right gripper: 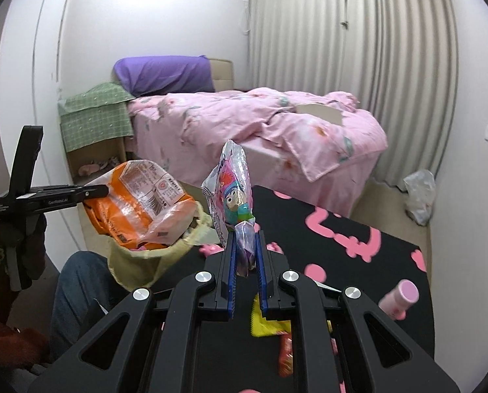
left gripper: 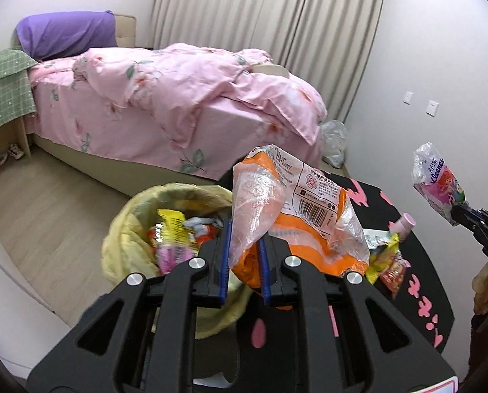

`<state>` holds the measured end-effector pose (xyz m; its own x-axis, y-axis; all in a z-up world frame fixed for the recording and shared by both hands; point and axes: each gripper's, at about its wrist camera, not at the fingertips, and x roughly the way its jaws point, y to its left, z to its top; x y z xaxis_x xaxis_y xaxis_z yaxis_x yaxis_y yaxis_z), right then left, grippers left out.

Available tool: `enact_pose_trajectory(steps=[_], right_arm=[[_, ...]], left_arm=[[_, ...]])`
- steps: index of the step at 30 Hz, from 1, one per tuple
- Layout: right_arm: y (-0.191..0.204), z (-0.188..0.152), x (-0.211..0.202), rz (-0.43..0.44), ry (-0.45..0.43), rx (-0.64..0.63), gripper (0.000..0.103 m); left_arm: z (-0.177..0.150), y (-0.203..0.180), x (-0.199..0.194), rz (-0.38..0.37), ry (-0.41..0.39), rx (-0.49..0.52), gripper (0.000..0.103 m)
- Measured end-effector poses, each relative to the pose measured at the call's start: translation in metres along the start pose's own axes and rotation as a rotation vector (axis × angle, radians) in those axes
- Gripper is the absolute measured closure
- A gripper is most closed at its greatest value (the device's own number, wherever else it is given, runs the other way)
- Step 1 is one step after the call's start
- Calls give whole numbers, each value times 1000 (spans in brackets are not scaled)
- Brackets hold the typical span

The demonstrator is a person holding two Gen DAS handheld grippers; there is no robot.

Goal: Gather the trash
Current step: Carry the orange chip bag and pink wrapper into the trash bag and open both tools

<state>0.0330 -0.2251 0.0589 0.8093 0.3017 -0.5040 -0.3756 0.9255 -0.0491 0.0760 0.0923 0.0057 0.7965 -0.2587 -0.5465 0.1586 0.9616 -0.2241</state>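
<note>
Taking the yellow-lined trash bin (left gripper: 165,229) as the landmark: it stood on the wooden floor (left gripper: 47,203) against the left edge of the black worktop (left gripper: 417,278) with pink shapes, already holding bright wrappers. The pink bed (left gripper: 178,104) lay beyond it, across the floor.

The left claw (left gripper: 244,262) was pressed together on the lower edge of an orange-and-clear plastic bag (left gripper: 296,216), holding it up just right of the bin's rim, partly above the worktop's near edge; seen from the right wrist view, the bag (right gripper: 139,203) hung over the bin's mouth.

Right of the bin on the worktop lay a small heap of yellow and red wrappers (left gripper: 388,262), with a pink bottle (left gripper: 406,224) just behind them.

Farthest right of the bin, the right claw (right gripper: 245,255) pinched a crumpled Kleenex tissue packet (right gripper: 232,193) by its lower end, held upright in the air above the worktop, well apart from the bin.
</note>
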Motion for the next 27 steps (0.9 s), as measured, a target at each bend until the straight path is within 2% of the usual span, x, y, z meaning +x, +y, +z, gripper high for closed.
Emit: enact_pose_trajectory(steps=[3, 5, 8, 10, 12, 13, 16, 20, 22, 25, 27], right_arm=[[9, 6, 13, 30, 20, -12, 91], [13, 10, 25, 39, 40, -15, 91], [13, 13, 42, 53, 70, -8, 91], [14, 14, 54, 58, 93, -8, 91], [15, 14, 66, 59, 113, -17, 91], [15, 14, 72, 59, 122, -23, 91], [17, 16, 97, 62, 157, -50, 91], [18, 17, 126, 71, 189, -79, 91], [20, 17, 142, 82, 207, -95, 91], [25, 20, 168, 122, 232, -108, 91], [34, 21, 185, 152, 250, -132, 91]], left_arm=[[6, 14, 2, 66, -23, 13, 89], [9, 25, 6, 142, -36, 26, 89], [12, 42, 20, 311, -55, 73, 89], [9, 48, 35, 404, -41, 126, 89], [4, 48, 54, 463, -6, 190, 89], [0, 48, 67, 470, 20, 222, 89], [-11, 48, 105, 426, 105, 271, 89], [-29, 44, 155, 287, 249, 267, 89], [-36, 42, 168, 190, 303, 221, 89], [-43, 51, 177, 24, 371, 82, 89], [-47, 55, 172, 16, 368, 47, 89]])
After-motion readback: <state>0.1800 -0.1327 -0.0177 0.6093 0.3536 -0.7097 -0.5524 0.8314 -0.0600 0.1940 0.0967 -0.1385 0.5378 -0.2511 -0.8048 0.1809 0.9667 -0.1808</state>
